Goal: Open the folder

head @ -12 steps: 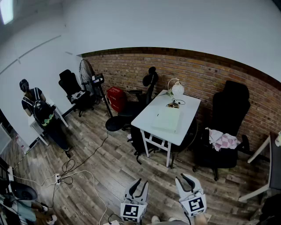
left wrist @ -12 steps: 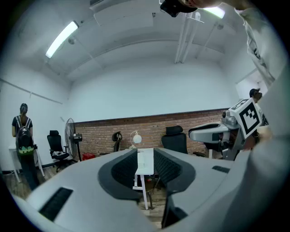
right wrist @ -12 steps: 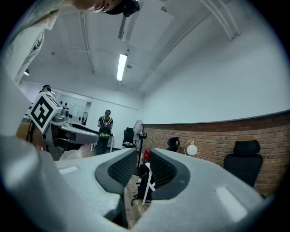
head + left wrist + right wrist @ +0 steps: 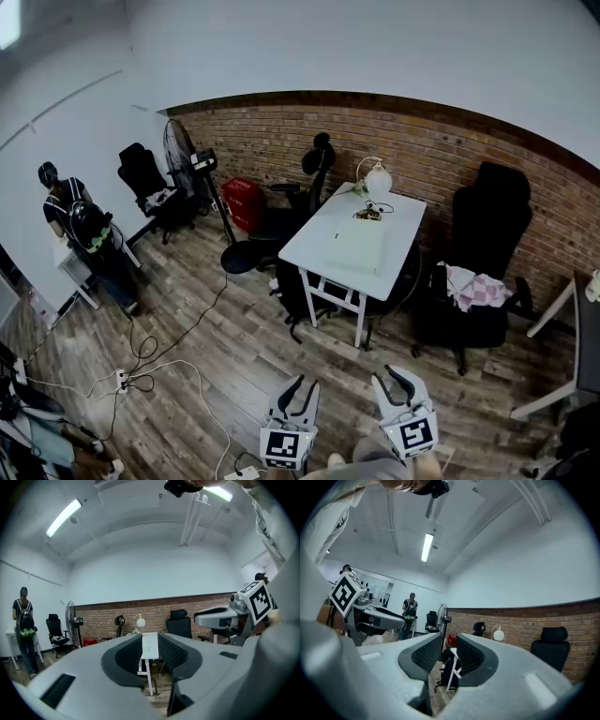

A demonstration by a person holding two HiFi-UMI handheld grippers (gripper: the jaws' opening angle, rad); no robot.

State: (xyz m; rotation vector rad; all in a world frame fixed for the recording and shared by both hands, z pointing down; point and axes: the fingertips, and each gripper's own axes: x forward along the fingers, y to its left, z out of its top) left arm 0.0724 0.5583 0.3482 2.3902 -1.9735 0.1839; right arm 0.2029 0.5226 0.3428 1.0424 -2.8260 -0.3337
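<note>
Across the room, on the white surface [image 4: 405, 232] by the brick wall, the folder [image 4: 357, 249] lies flat and looks closed. Nothing of the task seems done; the whole approach is left. Left hand-held gripper [image 4: 300, 386] and right hand-held gripper [image 4: 392, 377] hang low, jaws slightly apart, empty. Only the head view shows the folder's top; both gripper views catch that surface edge-on.

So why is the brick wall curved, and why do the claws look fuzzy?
Head view: the wide lens bends the brick wall into an arc. Left gripper view: the left claw sits too near the lens and blurs, while the lamp beyond stays sharp; the ceiling light glares. Right gripper view: same soft right claw, dark rounded corners.
</note>
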